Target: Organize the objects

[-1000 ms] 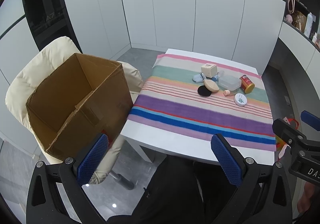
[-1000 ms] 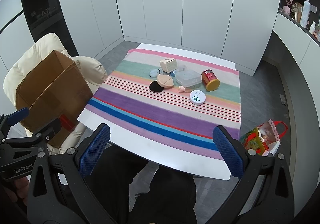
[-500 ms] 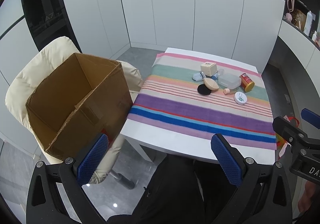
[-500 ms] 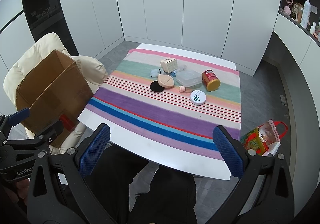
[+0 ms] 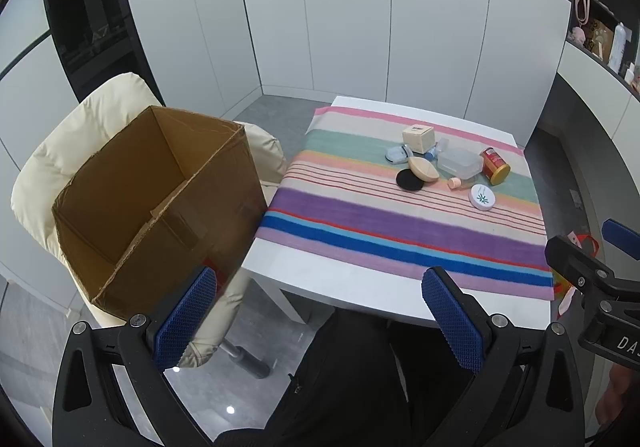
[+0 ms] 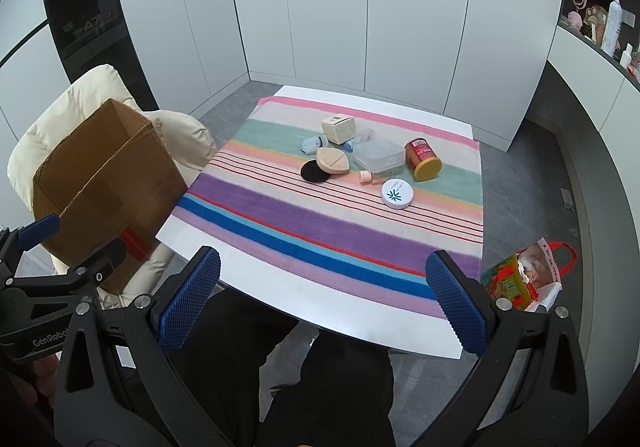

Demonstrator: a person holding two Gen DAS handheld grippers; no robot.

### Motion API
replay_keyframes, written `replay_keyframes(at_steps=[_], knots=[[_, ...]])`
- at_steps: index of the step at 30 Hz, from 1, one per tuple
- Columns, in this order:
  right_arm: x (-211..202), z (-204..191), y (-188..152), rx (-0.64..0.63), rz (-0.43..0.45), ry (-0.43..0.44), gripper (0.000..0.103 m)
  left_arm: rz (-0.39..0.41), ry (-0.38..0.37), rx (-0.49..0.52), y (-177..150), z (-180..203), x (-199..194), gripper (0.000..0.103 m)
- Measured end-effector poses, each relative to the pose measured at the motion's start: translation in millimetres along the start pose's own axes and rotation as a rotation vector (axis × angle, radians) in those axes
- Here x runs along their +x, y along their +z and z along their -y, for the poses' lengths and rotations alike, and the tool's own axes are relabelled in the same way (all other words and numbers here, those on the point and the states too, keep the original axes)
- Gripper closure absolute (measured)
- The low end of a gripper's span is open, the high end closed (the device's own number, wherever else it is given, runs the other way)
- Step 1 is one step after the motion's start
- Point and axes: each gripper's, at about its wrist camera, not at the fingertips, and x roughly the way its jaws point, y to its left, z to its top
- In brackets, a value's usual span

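A cluster of small objects lies at the far part of the striped cloth [image 6: 320,215]: a beige cube box [image 6: 338,128], a tan oval case [image 6: 332,161], a black round pad [image 6: 314,171], a clear plastic box [image 6: 379,155], a red can [image 6: 422,159] on its side and a white round tin [image 6: 397,194]. An open empty cardboard box [image 5: 156,199] stands on the cream chair [image 5: 80,119] left of the table. My left gripper [image 5: 320,319] and right gripper [image 6: 322,299] are open, empty, held near the table's near edge, far from the objects.
The white table [image 6: 320,303] stands in a room of white cabinets. A colourful bag [image 6: 524,279] lies on the floor at the right. Shelves [image 6: 600,19] with items are at the upper right. The person's dark legs show below the grippers.
The left wrist view has shifted slightly; the objects sit a little higher in it. Nothing on the table has moved and both grippers stay open.
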Motion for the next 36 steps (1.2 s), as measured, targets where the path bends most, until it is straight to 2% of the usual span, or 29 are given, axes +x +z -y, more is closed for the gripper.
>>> replay_keyframes(at_steps=[16, 26, 36], knots=[[0, 1, 1, 0.004, 0.001, -0.002, 0.000, 0.000, -0.004, 0.000, -1, 3, 0, 0.000], [1, 2, 0, 0.019, -0.007, -0.005, 0.000, 0.003, -0.006, -0.009, 9, 1, 8, 0.000], [6, 15, 8, 0.033, -0.010, -0.034, 0.000, -0.001, -0.031, 0.033, 19, 15, 20, 0.000]])
